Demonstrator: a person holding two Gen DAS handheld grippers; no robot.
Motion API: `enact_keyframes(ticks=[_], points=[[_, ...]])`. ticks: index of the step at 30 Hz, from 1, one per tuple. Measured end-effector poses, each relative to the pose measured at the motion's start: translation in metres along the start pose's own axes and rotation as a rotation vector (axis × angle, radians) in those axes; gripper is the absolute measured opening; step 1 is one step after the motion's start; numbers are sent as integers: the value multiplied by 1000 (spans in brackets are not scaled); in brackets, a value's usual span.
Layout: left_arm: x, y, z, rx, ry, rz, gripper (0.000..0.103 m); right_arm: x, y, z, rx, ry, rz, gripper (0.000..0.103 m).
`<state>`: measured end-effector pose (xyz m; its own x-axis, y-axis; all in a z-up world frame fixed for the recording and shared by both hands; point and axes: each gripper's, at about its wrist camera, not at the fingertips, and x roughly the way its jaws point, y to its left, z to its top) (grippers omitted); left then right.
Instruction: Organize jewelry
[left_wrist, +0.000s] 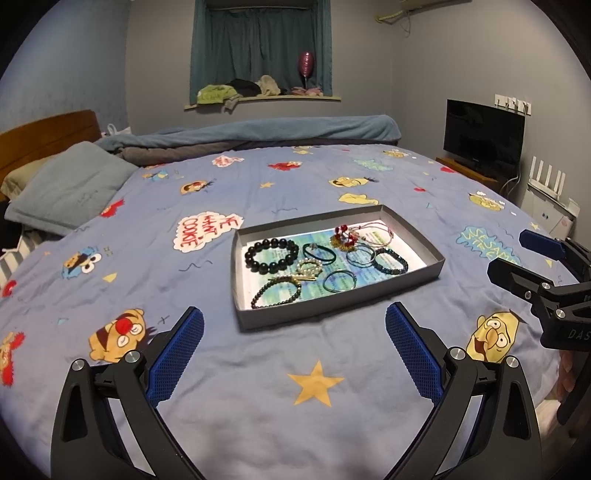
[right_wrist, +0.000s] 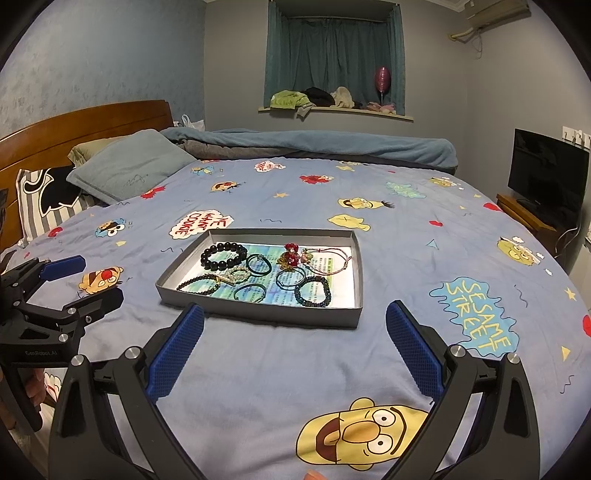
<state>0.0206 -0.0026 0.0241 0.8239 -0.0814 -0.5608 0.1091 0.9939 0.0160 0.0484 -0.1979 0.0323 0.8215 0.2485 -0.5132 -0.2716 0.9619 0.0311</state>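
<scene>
A shallow grey tray (left_wrist: 255, 317) (right_wrist: 258, 312) lies on the blue cartoon bedspread and holds several bracelets. Among them are a black bead bracelet (left_wrist: 272, 255) (right_wrist: 224, 254), a red-and-gold piece (left_wrist: 343, 238) (right_wrist: 290, 258), a teal bangle (left_wrist: 339, 280) (right_wrist: 250, 292), a dark blue bead bracelet (left_wrist: 390, 260) (right_wrist: 312, 291) and a pink cord bracelet (right_wrist: 332, 260). My left gripper (left_wrist: 295, 347) is open and empty just in front of the tray. My right gripper (right_wrist: 295, 347) is open and empty, near the tray's front edge. Each gripper shows in the other's view: the right gripper (left_wrist: 517, 258), the left gripper (right_wrist: 85, 280).
Pillows (right_wrist: 129, 170) and a wooden headboard (right_wrist: 85, 125) are at the left. A rolled blue blanket (right_wrist: 314, 147) lies along the far side of the bed. A TV (right_wrist: 546, 177) on a wooden stand is at the right. Bedspread surrounds the tray.
</scene>
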Motion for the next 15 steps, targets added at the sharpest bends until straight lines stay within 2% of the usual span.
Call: enact_keyframes(ticks=[8, 11, 15], points=[[5, 1, -1, 10, 13, -13, 98, 2, 1, -1, -5, 3, 1, 97], [9, 1, -1, 15, 24, 22, 98, 3, 1, -1, -6, 8, -3, 97], [13, 5, 0, 2, 43, 16, 98, 7, 0, -3, -6, 17, -8, 97]])
